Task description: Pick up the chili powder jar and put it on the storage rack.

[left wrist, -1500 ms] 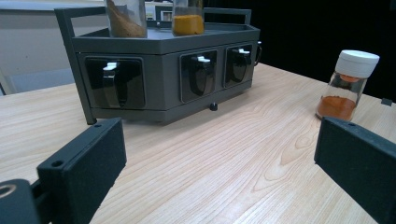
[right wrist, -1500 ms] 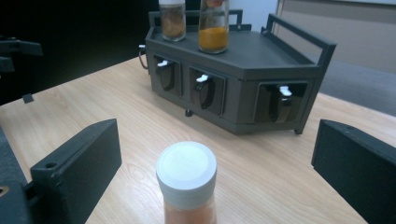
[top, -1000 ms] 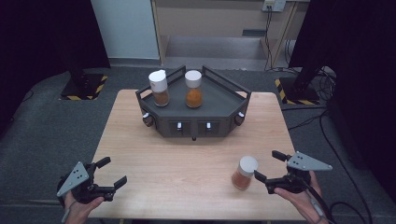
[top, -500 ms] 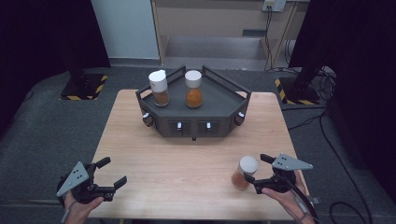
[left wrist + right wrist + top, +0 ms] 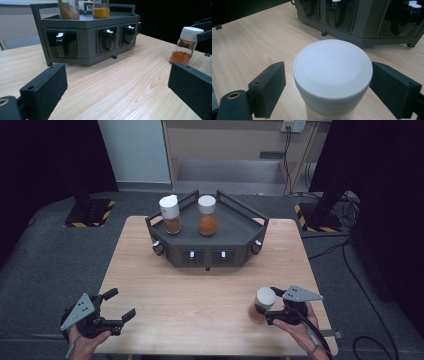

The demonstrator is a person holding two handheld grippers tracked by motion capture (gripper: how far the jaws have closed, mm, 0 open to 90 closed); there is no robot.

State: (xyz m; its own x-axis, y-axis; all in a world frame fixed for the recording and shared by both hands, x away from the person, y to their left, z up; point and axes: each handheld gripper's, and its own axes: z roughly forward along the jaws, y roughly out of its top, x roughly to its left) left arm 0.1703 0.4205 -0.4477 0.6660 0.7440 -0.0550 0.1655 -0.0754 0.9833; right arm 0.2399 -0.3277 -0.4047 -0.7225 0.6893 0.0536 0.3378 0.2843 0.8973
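A clear glass spice jar with a white screw cap and rust-orange powder [image 5: 263, 304] stands upright on the pale wooden table [image 5: 200, 290], at about five o'clock from the table's centre in the high view. The right gripper [image 5: 274, 307] reaches it from the three o'clock side, its black jaws set around the cap. In the right gripper view the white cap [image 5: 332, 67] sits between the two pads: the right pad looks just at the cap's edge, while a narrow gap shows on the left — the jaws have just been closing, with the jar between them, not yet pinching it.

The left gripper [image 5: 116, 306] rests at about seven o'clock on the table, held in the person's left hand [image 5: 82, 343], jaws spread wide with only bare wood between them.

At twelve o'clock stands a dark grey angular metal rack with small white-tipped latches [image 5: 207, 254]. On its top shelf stand two more white-capped jars — one of brown powder [image 5: 170, 214], one of orange powder [image 5: 207, 215] — near each other, apart.
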